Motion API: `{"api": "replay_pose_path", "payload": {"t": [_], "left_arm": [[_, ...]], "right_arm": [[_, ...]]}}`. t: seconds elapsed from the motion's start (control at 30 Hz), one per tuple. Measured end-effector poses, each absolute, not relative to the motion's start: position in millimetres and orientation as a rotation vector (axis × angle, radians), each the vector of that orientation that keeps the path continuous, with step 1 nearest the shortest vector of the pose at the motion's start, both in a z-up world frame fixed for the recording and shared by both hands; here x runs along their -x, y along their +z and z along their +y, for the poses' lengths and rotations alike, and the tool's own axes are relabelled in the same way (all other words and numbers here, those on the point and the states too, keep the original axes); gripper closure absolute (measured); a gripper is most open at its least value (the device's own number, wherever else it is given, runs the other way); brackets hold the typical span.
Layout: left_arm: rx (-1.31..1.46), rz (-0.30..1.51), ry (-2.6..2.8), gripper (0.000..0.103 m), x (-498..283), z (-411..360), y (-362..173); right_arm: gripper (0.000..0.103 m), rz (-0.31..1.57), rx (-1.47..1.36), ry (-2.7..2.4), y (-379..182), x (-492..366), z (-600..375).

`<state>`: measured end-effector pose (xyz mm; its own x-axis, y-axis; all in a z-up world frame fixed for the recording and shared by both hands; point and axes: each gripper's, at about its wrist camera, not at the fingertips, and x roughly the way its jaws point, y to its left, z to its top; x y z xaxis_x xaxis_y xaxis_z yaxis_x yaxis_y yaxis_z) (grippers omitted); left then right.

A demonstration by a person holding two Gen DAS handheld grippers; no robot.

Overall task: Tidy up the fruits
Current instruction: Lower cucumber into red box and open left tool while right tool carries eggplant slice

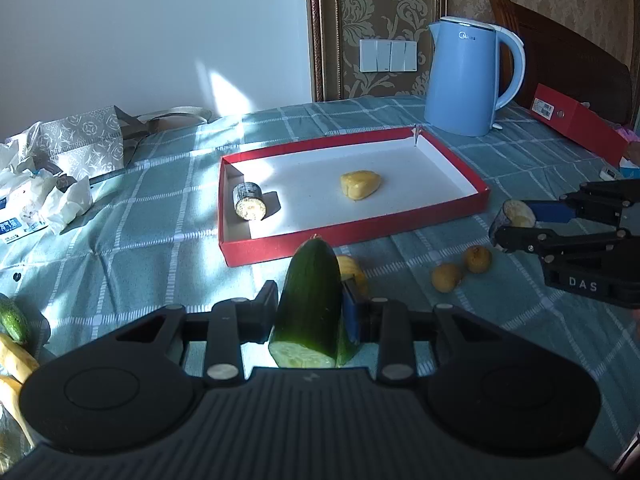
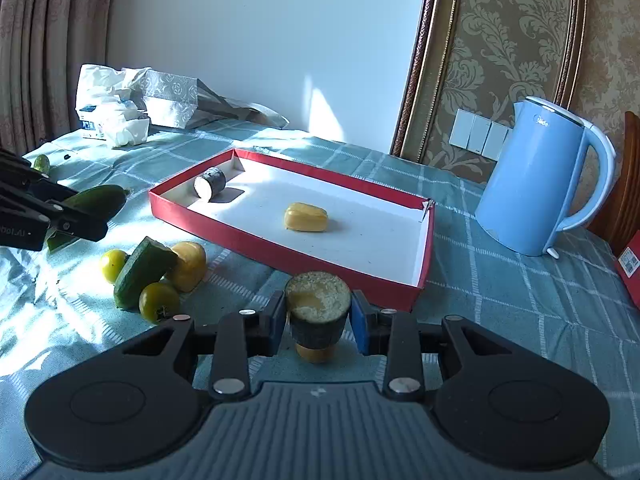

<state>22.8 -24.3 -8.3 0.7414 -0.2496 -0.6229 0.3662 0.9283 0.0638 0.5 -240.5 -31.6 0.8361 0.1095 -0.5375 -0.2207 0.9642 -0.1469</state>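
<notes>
1. Left hand-held gripper (image 1: 310,312), closest to the lens in the left wrist view, is clamped on a cucumber piece (image 1: 310,304) that stands cut end toward the camera, above the checked cloth of the worktop (image 1: 140,216). Not in the box yet.
2. Right hand-held gripper (image 2: 318,316) is clenched around a dark-skinned, pale-cut eggplant chunk (image 2: 318,308), held just short of the near wall of the red box. Also not placed.
3. Red box (image 2: 280,252), the largest task item, lies open in the middle of the worktop with white floor showing. It looks like the collecting tray; this is a judgement from the task.
4. Blue kettle (image 2: 532,184) stands behind the box's far right corner, not part of the sorting.
5. Inside the box, two things so far: a second eggplant chunk (image 2: 210,188) lying near the far left corner, and a yellow piece (image 2: 306,217) near the middle, well apart from each other.
6. Left on the cloth, just outside the box's near left side: another cucumber piece (image 2: 142,272), a yellow chunk (image 2: 188,266) touching it, and two small yellow-green tomatoes (image 2: 159,302) beside it.
7. Further produce sits at the left edge of the left wrist view, partly cut off.
8. Progress estimate: two placed, two in hand, at least four loose, so under halfway.
</notes>
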Motion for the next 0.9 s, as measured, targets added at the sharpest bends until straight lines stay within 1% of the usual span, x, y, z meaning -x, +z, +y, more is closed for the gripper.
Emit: {"api": "replay_pose_path", "payload": {"t": [0.33, 0.43, 0.57, 0.9], "left_arm": [[-0.170, 0.642, -0.292, 0.072, -110.8, -61.2, -6.0], [-0.179, 0.643, -0.262, 0.072, -138.7, -72.4, -10.4], [-0.161, 0.691, -0.254, 0.072, -173.9, -82.5, -24.2], [-0.161, 0.747, -0.230, 0.072, -203.3, -89.4, -47.4]], "right_arm": [[0.070, 0.565, 0.186, 0.124, -32.1, -4.4, -263.2], [0.070, 0.566, 0.184, 0.113, -31.5, -10.1, -269.5], [0.070, 0.566, 0.185, 0.106, -30.2, -19.0, -276.7], [0.070, 0.569, 0.171, 0.098, -28.0, -37.3, -287.2]]}}
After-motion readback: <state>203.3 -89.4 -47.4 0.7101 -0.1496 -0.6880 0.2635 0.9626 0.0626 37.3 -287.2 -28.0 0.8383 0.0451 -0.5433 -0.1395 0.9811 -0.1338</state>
